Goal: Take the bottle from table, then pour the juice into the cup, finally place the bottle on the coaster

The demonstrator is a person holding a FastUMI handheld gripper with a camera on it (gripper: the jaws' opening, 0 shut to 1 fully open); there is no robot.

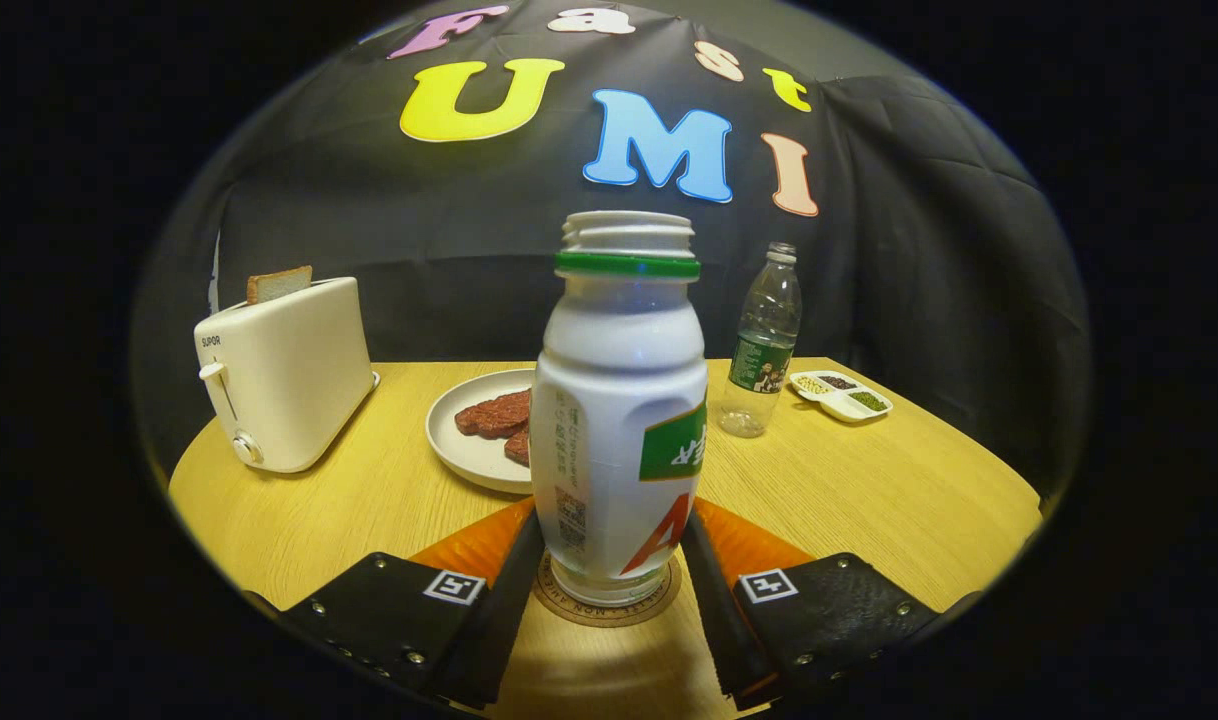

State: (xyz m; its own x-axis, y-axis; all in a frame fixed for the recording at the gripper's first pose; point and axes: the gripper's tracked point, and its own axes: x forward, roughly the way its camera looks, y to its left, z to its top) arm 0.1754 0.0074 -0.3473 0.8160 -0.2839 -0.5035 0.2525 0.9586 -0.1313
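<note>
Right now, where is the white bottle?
In the gripper view the bottle stands upright on the round coaster, between the tool's two fingers, which flank its base. The plate of meat sits just behind it.

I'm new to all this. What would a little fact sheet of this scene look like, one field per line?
held item: white bottle, upright, cap off
bottle base: on the round coaster
gripper: one finger at each side of the bottle; contact looks likely, grip uncertain
behind the bottle: plate with dark slices
also on table: toaster holding bread, clear bottle, small divided dish
</note>
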